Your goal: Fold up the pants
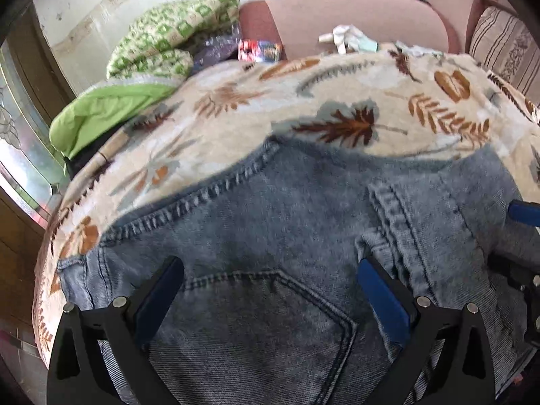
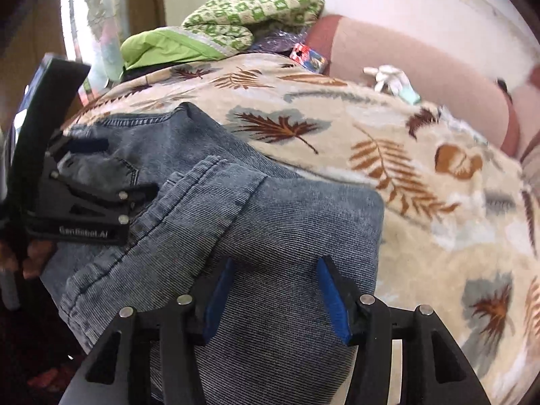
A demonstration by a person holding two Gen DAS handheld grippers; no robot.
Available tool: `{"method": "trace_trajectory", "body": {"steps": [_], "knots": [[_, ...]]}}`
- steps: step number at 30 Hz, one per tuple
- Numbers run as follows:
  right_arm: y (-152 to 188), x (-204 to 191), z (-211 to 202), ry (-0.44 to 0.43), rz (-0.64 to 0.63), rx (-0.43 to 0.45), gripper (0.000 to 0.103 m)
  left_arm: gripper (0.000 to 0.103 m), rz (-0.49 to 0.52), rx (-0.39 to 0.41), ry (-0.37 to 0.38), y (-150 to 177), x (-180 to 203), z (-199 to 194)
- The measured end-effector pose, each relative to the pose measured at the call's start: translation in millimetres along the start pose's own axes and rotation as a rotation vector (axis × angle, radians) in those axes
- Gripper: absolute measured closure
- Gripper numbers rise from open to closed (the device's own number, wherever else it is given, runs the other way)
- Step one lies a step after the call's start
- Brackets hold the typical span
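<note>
The jeans [image 1: 276, 236] lie on a bed under a leaf-patterned blanket [image 1: 337, 77], already doubled over into a thick bundle, and both tools hang low over them, pointing steeply down and forward.

In the left wrist view the left tool [image 1: 270, 290] stands wide apart, its blue pads clear of the cloth, with a back pocket [image 1: 270, 307] directly beneath the gap and nothing gripped. A stitched hem edge runs away ahead and to the left of it.

In the right wrist view the right tool [image 2: 275, 300] is about half open, spread over the ribbed inside face of the denim; the fabric passes under and between the pads, but the pads do not appear to press on it, so I judge it holds nothing. Its own pictures leave slight doubt, since the cloth bulges up close to both pads.

The bundle's long axis seems to run from the left tool across to the right one, with the free folded corner [image 2: 368, 202] just ahead and to the right of the right tool. That makes the right hand the nearer one for taking that edge, while the left tool, seen at the left edge of the right view [image 2: 101, 182], sits over the pocket end and could pin it.

Beyond both tools, a green quilt [image 2: 249, 10] lies bunched at the far end of the bed.
</note>
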State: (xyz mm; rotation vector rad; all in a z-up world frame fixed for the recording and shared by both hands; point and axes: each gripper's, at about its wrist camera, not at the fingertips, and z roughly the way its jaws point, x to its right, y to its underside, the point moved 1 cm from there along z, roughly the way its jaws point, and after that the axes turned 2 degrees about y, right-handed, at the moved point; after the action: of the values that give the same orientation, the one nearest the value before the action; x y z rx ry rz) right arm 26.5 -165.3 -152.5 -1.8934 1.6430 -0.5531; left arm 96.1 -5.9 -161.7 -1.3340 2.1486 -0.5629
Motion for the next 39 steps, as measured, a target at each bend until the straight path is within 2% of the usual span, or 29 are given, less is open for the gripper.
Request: {"method": "trace_trajectory", "body": {"steps": [4,12,21,28,33,36,39], "knots": [[0,-3,-8,0.029,-0.025,-0.006,0.047,0.0,-0.012,0.026,0.005,-3,2,-2],[-2,-2,-35,0.097,-0.06,0.061,0.047,0.0,-0.074,0.028,-0.01,-2,-4,-9],[-4,-11,-56,0.146,-0.097,0.114,0.047,0.0,-0.173,0.046,-0.023,11,-27,-31],[-13,-33,-69,0.199,-0.146,0.146,0.047,0.0,-0.217,0.089,-0.043,15,-51,-56],[-27,-55,-79,0.19,-0.185,0.167,0.047,0.0,-0.23,0.124,-0.093,21,-78,-78],[-38,-74,-82,0.203,-0.228,0.187,0.047,0.0,-0.245,0.15,-0.15,27,-103,-94],[-49,-92,-84,0.179,-0.256,0.201,0.047,0.0,-0.28,0.169,-0.212,35,-136,-109]]}}
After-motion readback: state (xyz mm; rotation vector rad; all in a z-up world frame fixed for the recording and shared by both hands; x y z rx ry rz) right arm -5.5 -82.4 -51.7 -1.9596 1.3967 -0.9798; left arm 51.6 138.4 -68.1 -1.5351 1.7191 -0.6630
